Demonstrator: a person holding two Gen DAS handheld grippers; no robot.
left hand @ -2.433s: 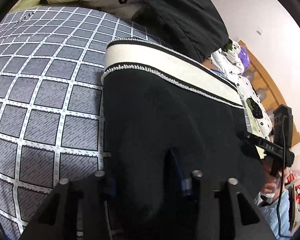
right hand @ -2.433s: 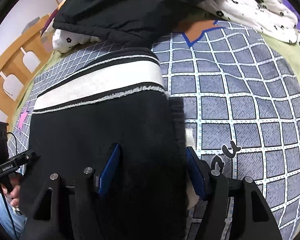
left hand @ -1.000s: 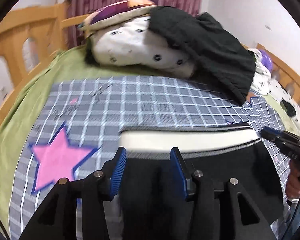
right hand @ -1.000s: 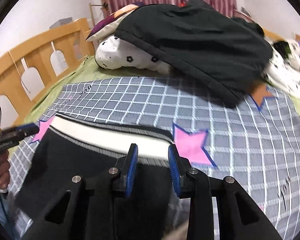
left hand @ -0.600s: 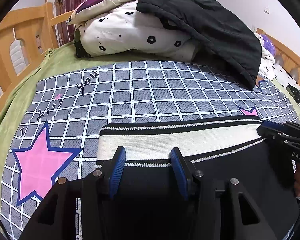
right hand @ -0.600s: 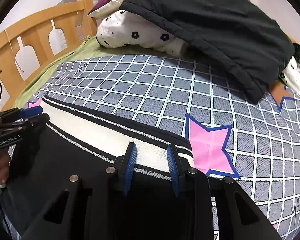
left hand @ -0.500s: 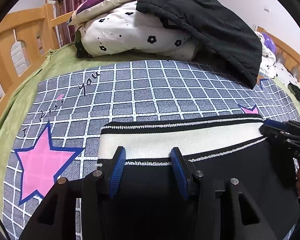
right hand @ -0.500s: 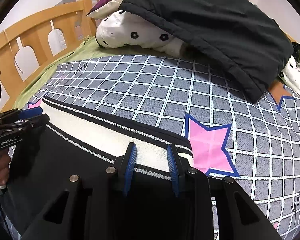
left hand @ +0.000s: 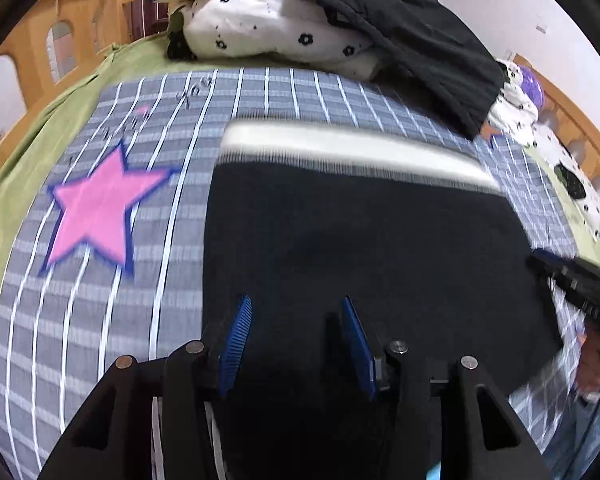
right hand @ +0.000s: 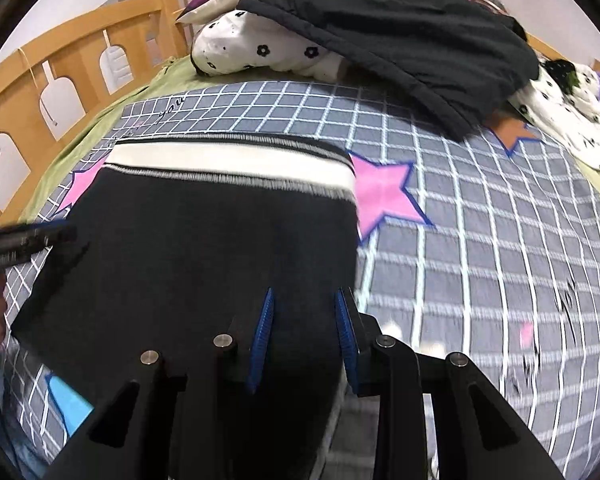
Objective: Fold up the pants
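You've got bare checked bedspread [right hand: 480,240] to pass over right of the pants [right hand: 204,248] and left of them too. Far side's blocked: black jacket [right hand: 400,28] piled on flowered pillow [left hand: 268,32]. Wooden bed rail [right hand: 72,64] walls the left edge.

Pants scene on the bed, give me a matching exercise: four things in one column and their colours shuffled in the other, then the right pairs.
Things:
1. pants
2. waistband
3. star
4. bed sheet edge

Colours:
A. pink
B. green
C. black
D. cream

Pairs: 1-C, 2-D, 3-A, 4-B
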